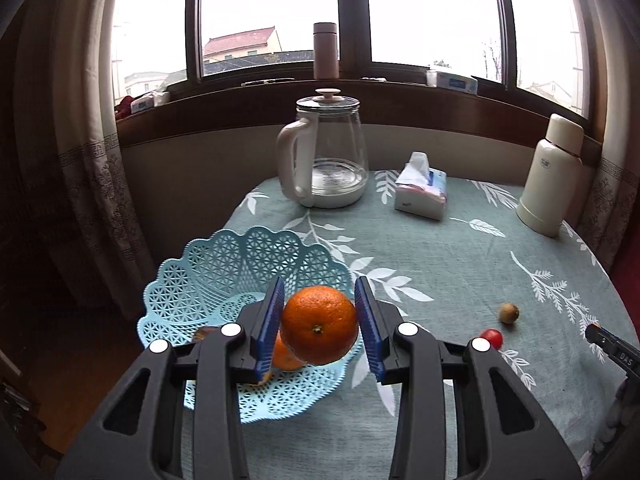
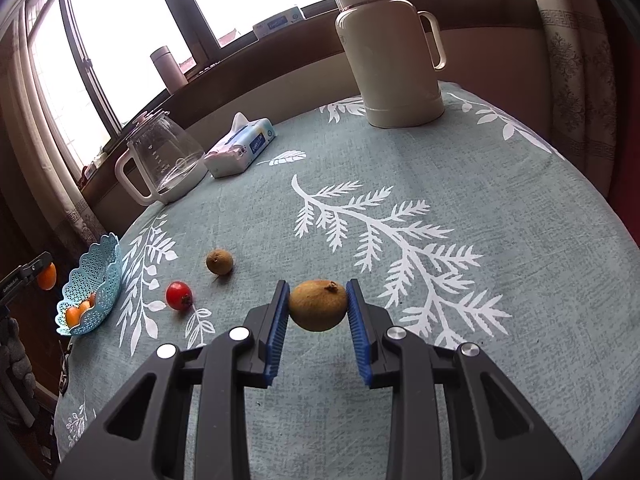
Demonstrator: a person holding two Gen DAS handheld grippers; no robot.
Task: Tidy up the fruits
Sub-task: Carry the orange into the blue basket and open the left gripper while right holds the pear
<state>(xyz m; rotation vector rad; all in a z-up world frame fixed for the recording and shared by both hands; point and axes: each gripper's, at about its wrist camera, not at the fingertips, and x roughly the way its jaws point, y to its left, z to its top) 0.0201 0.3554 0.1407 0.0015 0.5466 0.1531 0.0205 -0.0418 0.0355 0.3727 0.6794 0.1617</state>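
My left gripper (image 1: 319,293) is shut on a large orange (image 1: 319,326), held over the near side of the light blue lattice basket (image 1: 224,248). Another orange (image 1: 286,356) lies in the basket, partly hidden behind the left pad. My right gripper (image 2: 318,293) is shut on a brown round fruit (image 2: 318,305) low over the tablecloth; both blue pads touch it. A small red fruit (image 2: 178,295) and a smaller brown fruit (image 2: 219,261) lie loose on the cloth between that gripper and the basket (image 2: 100,268). The left wrist view shows them too, the red fruit (image 1: 493,337) and the brown fruit (image 1: 509,313).
A glass kettle (image 1: 324,152), a tissue pack (image 1: 422,192) and a cream thermos (image 1: 552,176) stand along the table's far side under the window. A slim bottle (image 1: 325,51) sits on the sill. The round table's edge drops off left of the basket.
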